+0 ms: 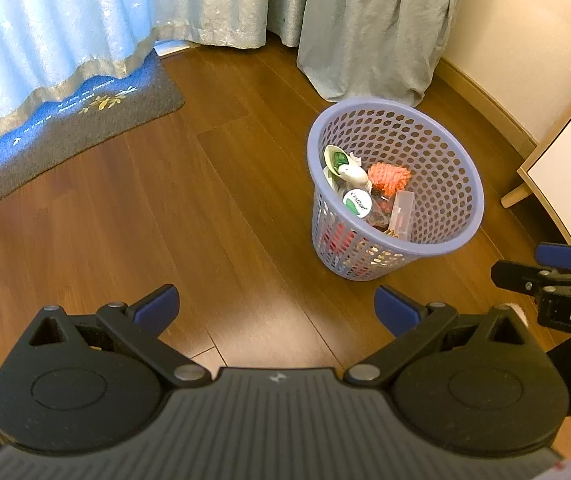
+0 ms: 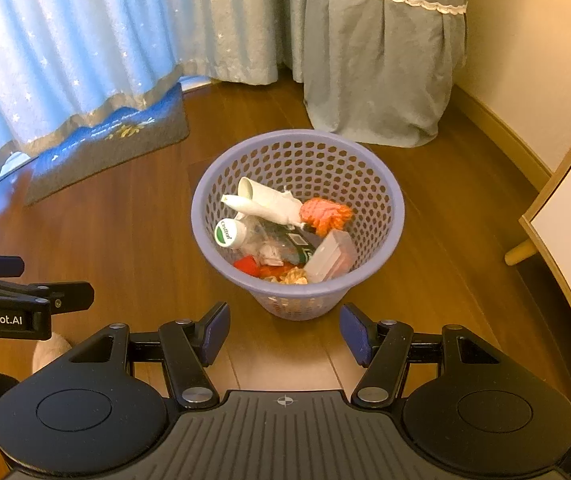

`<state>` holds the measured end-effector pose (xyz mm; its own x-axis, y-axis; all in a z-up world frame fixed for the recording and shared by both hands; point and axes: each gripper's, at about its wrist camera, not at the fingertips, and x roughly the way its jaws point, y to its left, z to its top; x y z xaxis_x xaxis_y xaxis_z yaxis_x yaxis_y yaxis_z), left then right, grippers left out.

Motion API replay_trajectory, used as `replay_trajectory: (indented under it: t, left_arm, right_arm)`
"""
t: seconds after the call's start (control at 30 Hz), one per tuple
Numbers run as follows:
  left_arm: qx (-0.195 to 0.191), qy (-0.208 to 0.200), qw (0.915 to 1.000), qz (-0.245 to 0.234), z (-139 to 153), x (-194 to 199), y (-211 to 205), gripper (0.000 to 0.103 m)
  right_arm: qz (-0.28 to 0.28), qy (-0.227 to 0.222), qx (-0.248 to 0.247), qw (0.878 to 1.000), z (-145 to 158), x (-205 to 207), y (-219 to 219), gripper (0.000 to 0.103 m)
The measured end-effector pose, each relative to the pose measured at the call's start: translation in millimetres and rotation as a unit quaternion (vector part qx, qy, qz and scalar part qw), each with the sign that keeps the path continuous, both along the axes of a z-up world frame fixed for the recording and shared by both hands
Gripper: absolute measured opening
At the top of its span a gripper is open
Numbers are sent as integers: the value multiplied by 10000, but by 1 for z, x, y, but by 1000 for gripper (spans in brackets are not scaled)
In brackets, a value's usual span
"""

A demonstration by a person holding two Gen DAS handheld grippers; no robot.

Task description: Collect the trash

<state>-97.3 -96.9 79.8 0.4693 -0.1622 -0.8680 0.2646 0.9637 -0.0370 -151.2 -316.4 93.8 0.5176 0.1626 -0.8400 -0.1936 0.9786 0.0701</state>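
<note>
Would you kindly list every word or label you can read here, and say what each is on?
"GenRobot.AI", first letter partly cut off: side of the left gripper.
"DAS", cut off at the frame edge: side of the right gripper.
Green and white bottle cap in the basket: lettering too blurred.
Doormat: writing too blurred.

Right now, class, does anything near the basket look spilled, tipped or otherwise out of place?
Nothing stands out. The lavender basket stands upright on the wooden floor with the trash inside it, including an orange mesh ball and a clear plastic box. No litter shows on the floor around it. The doormat lies flat by the curtain.
</note>
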Motion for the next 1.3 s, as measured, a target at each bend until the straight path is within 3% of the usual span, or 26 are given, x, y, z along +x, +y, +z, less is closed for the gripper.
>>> replay_trajectory:
  t: [1.3]
  left_arm:
    - [208,-91,9997,-80,-5,-5,-14,102]
  right_arm:
    - [61,36,49,10000,-3,3,8,58]
